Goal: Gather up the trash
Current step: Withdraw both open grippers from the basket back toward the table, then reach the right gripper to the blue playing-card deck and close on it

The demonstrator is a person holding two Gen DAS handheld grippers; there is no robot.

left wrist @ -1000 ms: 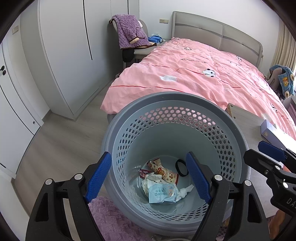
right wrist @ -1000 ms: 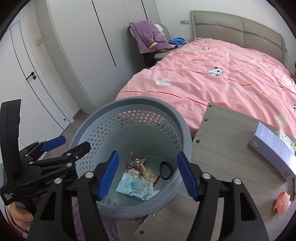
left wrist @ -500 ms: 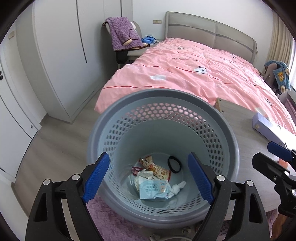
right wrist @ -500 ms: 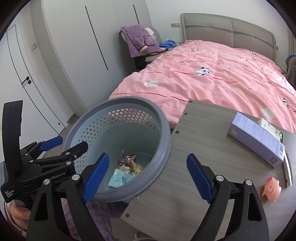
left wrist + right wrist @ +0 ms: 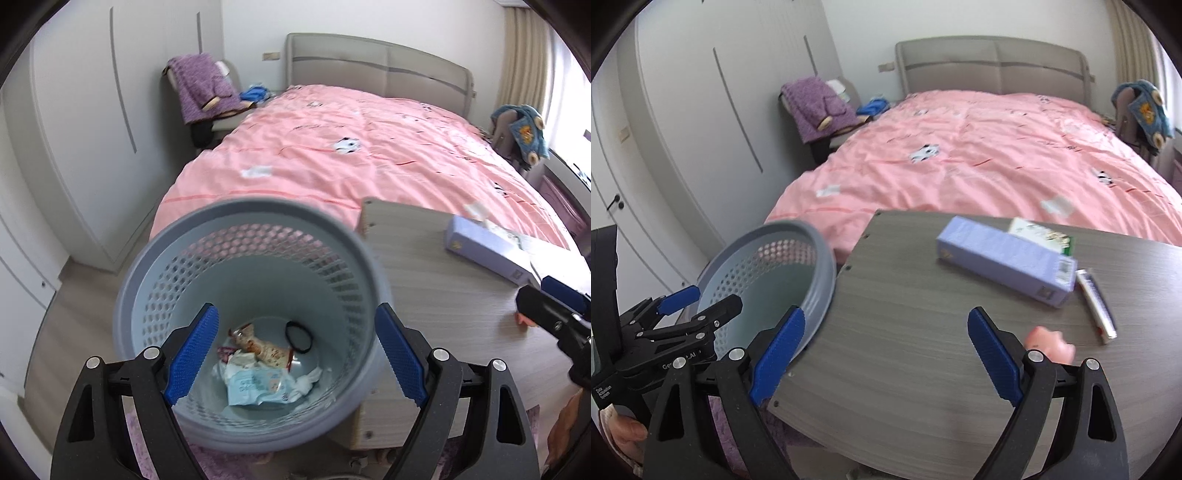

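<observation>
A grey perforated trash basket (image 5: 184,266) stands on the floor beside a wooden table (image 5: 905,332). It holds a blue wrapper (image 5: 255,384), a snack packet (image 5: 258,345) and a black hair tie (image 5: 298,336). My left gripper (image 5: 295,358) is open and empty above the basket mouth. My right gripper (image 5: 886,354) is open and empty over the table, right of the basket (image 5: 768,258). On the table lie a lilac box (image 5: 1004,258), a small tube (image 5: 1095,306) and a pink pig toy (image 5: 1049,341).
A bed with a pink duvet (image 5: 979,166) lies behind the table. A chair with a purple blanket (image 5: 816,107) stands by the white wardrobes (image 5: 683,129). A green and white packet (image 5: 1041,234) lies behind the box. A purple rug (image 5: 221,461) is underfoot.
My right gripper has swung right, from over the basket to over the table. My left gripper has stayed over the basket, its view shifting slightly right.
</observation>
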